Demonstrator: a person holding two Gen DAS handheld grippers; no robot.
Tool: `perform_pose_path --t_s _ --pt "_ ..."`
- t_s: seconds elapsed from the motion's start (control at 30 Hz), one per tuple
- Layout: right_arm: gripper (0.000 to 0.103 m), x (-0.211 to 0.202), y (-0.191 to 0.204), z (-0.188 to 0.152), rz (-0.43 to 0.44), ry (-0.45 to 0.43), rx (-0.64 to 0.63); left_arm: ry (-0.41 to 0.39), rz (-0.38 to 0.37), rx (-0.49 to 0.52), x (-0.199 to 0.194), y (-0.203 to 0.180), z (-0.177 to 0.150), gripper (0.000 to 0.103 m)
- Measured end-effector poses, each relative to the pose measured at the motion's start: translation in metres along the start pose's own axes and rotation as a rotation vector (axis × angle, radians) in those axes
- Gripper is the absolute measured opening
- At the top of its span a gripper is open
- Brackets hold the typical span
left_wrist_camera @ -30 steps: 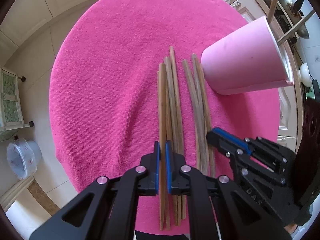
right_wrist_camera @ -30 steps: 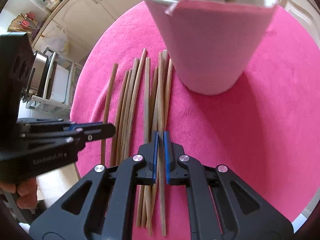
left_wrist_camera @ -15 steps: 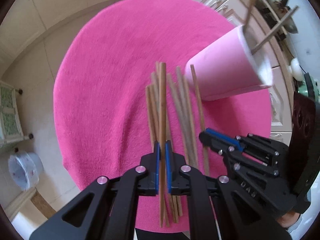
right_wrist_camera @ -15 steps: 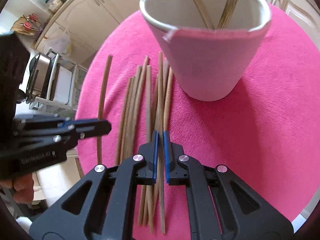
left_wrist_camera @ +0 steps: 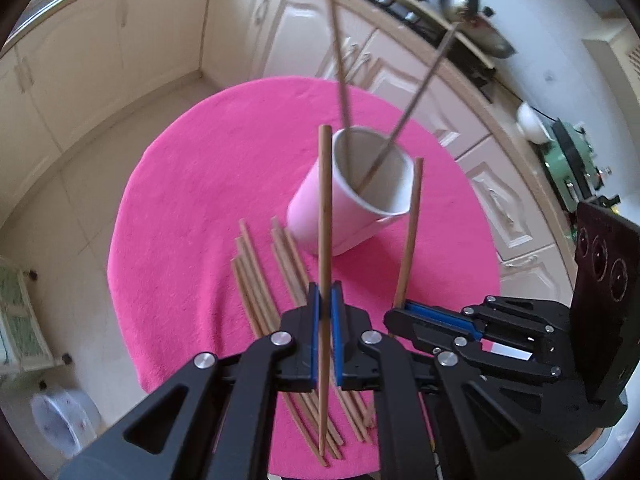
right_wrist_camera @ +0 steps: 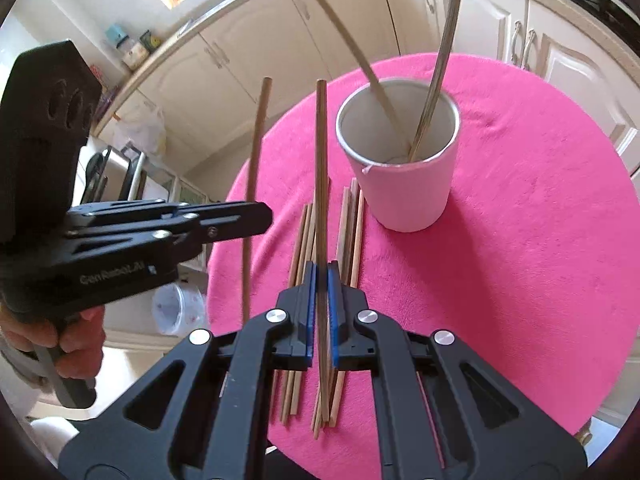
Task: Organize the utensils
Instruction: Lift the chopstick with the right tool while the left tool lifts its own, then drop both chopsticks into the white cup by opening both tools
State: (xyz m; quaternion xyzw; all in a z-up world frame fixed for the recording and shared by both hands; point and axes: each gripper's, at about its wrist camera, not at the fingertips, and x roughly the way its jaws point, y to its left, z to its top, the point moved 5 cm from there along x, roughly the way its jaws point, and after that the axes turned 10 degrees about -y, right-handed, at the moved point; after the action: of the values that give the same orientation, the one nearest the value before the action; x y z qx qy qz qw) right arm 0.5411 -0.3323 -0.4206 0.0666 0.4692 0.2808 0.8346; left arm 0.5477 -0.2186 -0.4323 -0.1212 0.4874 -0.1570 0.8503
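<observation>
The left gripper (left_wrist_camera: 325, 312), a black two-finger tool with blue pads, is pinching one long, thin wooden chopstick (left_wrist_camera: 325, 216) between its nearly closed jaws. The stick is running up from between the pads and its top end is standing just in front of the rim of the pale pink paper cup (left_wrist_camera: 320, 216), which is sitting ahead of the jaws on the round, bright pink cloth-covered table (left_wrist_camera: 180, 200). Its lower end is hanging below the pads, above the loose wooden chopsticks (left_wrist_camera: 256, 280) that are lying in two rough bundles on the cloth under and just to the left of the jaws.

The right gripper (right_wrist_camera: 321, 280), of the same make, is clamping a second wooden chopstick (right_wrist_camera: 321, 168) in the same way, jaws narrowed to the width of the stick. That stick is rising straight ahead of the jaws, and its tip is standing to the left of the cup's rim (right_wrist_camera: 456, 128). Two more chopsticks (right_wrist_camera: 436, 64) are leaning inside the cup, crossing at its bottom. The remaining sticks (right_wrist_camera: 352, 220) are lying on the cloth directly beneath these jaws and beside the base of the cup.

In the right wrist view the left gripper (right_wrist_camera: 264, 216) is showing to the left of the right jaws, held by a person's hand (right_wrist_camera: 60, 344), with its own stick (right_wrist_camera: 254, 184) upright. In the left wrist view the right gripper (left_wrist_camera: 394, 314) is showing just to the right of the left jaws, its stick (left_wrist_camera: 410, 236) tilting toward the cup.
</observation>
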Motion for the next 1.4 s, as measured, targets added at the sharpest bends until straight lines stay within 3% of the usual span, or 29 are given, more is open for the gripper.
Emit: perform_pose_path --t_s 0.4,0.8,1.0,1.17,1.4 --pt "0.006 -0.064 0.011 0.026 -0.019 -0.144 0.012 -0.169 -0.073 0.125 -0.037 -0.044 0.025 0.006" --pt "0.006 -0.128 0.008 0.086 -0.055 -0.314 -0.019 -0.44 -0.092 0.17 -0.072 -0.081 0.098 0.006" --pt "0.006 -0.14 -0.006 0.108 -0.085 -0.356 -0.014 -0.595 -0.075 0.163 -0.082 -0.09 0.14 0.006" --pt "0.006 -0.124 -0.016 0.112 -0.107 -0.338 -0.005 -0.634 -0.043 0.145 -0.066 -0.086 0.151 0.006" --pt "0.006 -0.095 -0.034 0.1 -0.127 -0.273 0.032 -0.615 0.003 0.172 -0.032 -0.082 0.143 0.006"
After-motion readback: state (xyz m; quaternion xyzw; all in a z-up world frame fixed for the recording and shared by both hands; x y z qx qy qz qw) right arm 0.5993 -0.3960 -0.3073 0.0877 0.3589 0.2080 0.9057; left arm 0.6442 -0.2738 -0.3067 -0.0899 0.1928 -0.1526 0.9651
